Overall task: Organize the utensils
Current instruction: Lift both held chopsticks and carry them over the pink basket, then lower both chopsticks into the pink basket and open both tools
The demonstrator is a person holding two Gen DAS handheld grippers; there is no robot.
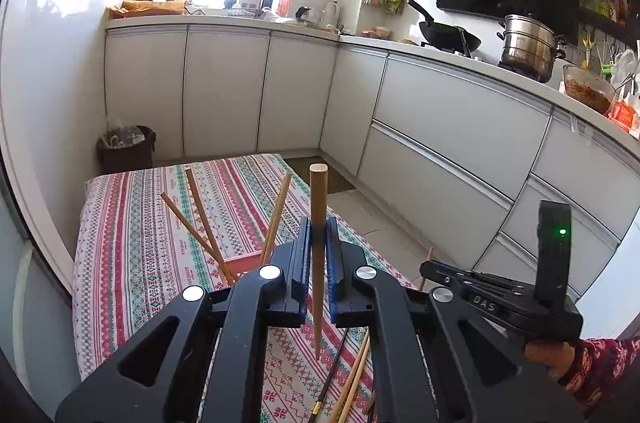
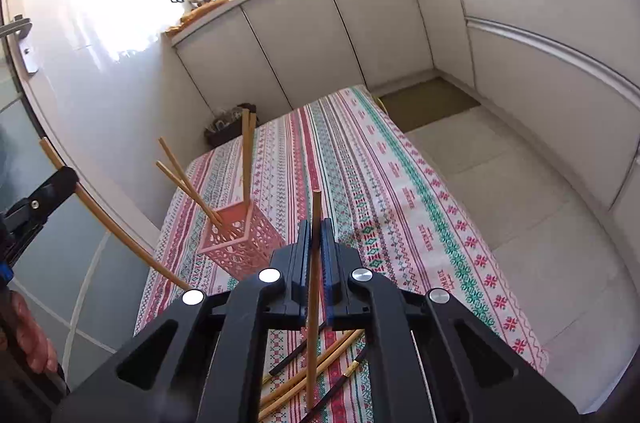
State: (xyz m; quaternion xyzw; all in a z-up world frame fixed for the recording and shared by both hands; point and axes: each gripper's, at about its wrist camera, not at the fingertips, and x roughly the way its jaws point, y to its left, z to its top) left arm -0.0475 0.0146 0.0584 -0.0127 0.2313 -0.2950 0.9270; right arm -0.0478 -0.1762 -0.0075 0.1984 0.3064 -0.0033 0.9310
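Note:
My left gripper (image 1: 318, 229) is shut on a wooden chopstick (image 1: 318, 195) held upright above the table. It also shows at the left of the right wrist view (image 2: 60, 179), the chopstick (image 2: 116, 227) slanting down. My right gripper (image 2: 316, 235) is shut on another wooden chopstick (image 2: 315, 263), upright. A pink lattice holder (image 2: 242, 237) stands on the striped tablecloth with several chopsticks (image 2: 246, 159) in it; its rim (image 1: 242, 261) shows behind my left fingers. Loose wooden and black chopsticks (image 2: 316, 367) lie on the cloth below both grippers (image 1: 352, 383).
The striped cloth table (image 2: 400, 191) sits in a kitchen corner. White cabinets (image 1: 440, 127) run along the back and right. A dark waste bin (image 1: 126, 149) stands past the table's far left end. A wok (image 1: 448, 37) and steel pot (image 1: 528, 47) sit on the counter.

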